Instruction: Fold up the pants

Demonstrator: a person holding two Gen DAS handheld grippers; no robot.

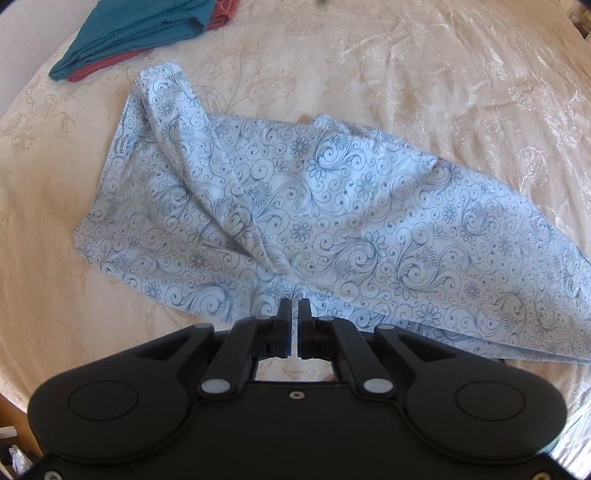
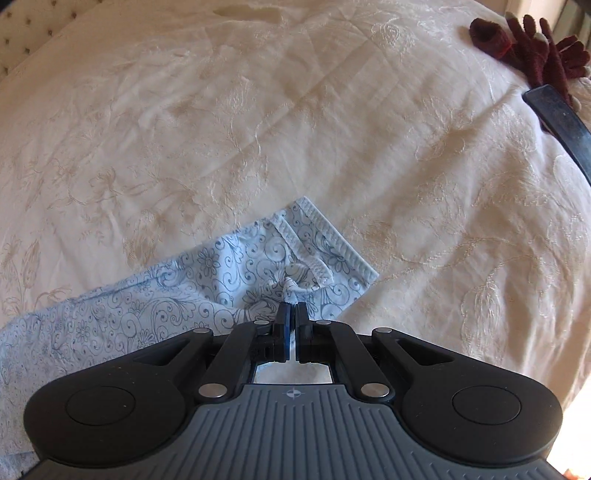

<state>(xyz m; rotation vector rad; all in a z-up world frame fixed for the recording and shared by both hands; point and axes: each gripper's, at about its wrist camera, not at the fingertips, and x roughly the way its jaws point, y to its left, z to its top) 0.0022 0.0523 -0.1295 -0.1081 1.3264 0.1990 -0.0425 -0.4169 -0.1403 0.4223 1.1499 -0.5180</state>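
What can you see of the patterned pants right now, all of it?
The pants are light blue thin cloth with dark floral scrollwork, lying rumpled and folded lengthwise on the cream bedspread. Waistband at far left, stitched leg hems at the other end. The left gripper pinches the near edge; the right gripper pinches near the hems.

Pants [image 1: 332, 206]: pale blue cloth, printed all over with darker blue scrolls, swirls and small daisies; spread just ahead of the left gripper.
Pants hem [image 2: 332, 240]: same pale blue print, edged by a whitish stitched band; just beyond the right gripper's tips.
Bedspread [image 1: 406, 66]: cream, with a tone-on-tone embroidered flower and vine pattern that shines in the light.
Teal garment [image 1: 140, 33]: plain teal, far ahead and left of the left gripper.
Red garment [image 1: 107, 68]: plain dusty red, showing under the teal one.
Gloves [image 2: 532, 40]: dark maroon knit, far ahead and right of the right gripper.
Left gripper [image 1: 294, 308]: black.
Right gripper [image 2: 291, 312]: black, with one blue pad and a ribbed grey body.
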